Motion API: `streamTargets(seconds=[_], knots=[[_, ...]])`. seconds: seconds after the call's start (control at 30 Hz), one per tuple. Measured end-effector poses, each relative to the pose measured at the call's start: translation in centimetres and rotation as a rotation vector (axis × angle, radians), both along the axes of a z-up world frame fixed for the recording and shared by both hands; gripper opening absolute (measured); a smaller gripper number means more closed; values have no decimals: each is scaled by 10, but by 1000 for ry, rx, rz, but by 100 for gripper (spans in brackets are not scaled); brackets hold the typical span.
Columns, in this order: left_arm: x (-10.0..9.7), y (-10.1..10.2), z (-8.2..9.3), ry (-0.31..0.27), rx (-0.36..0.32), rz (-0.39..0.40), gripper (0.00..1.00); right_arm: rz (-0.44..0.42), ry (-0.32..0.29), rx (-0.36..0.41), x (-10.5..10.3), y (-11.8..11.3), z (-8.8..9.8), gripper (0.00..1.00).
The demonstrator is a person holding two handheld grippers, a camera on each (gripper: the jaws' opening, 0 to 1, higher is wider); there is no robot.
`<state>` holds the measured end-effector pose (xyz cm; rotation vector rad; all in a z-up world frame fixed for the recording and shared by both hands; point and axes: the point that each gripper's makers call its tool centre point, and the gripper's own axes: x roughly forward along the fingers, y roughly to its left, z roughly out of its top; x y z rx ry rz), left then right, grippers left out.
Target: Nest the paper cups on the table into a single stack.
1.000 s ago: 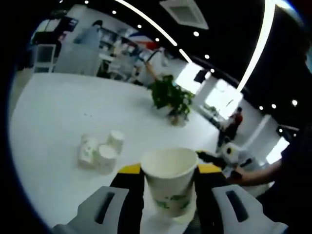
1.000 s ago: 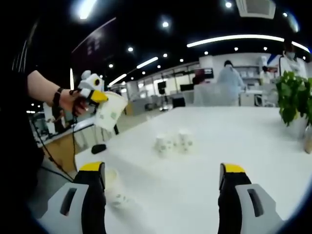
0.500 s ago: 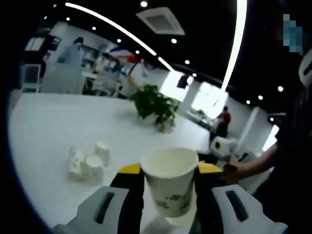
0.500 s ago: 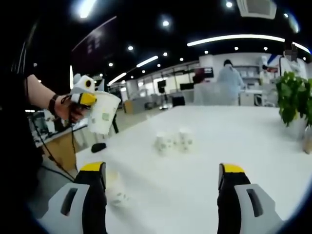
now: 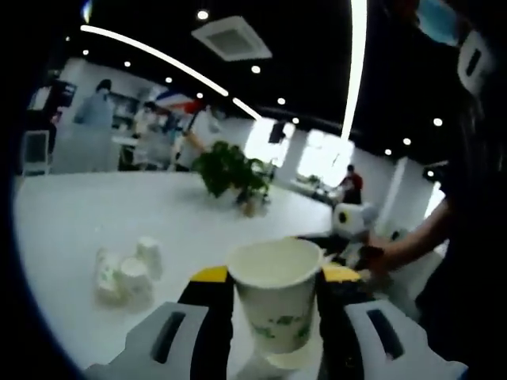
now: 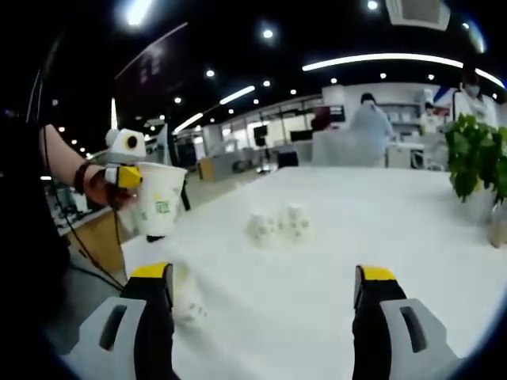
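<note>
White table [image 6: 380, 229] below, left tongs [image 5: 273, 281] clamp an upright paper cup [image 5: 275, 301], mouth up; right tongs [image 6: 261, 285] gape apart.

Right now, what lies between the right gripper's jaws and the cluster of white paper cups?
Only bare white table between the right gripper and the cluster of white paper cups, in the right gripper view.

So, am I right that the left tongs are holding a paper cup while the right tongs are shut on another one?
Not quite. The left tongs do hold a cup, but the right tongs are open with nothing between them, as the right gripper view shows.
</note>
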<state>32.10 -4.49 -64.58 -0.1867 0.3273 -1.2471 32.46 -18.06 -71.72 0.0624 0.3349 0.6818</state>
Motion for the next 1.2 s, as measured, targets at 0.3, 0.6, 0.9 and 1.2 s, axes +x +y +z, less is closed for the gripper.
streamTargets(seconds=[0.3, 0.6, 0.9, 1.2], knots=[[-17, -15, -15, -83, 15, -83, 39, -5, 11, -6, -2, -1, -2, 92], [-30, -21, -33, -129, 30, -137, 38, -3, 24, -19, -3, -4, -4, 92], [-32, -25, -45, -155, 31, -149, 35, -3, 33, -38, -6, -7, -3, 92], [-34, -34, -56, -155, 15, -164, 36, -4, 44, -60, -6, -11, -3, 92]])
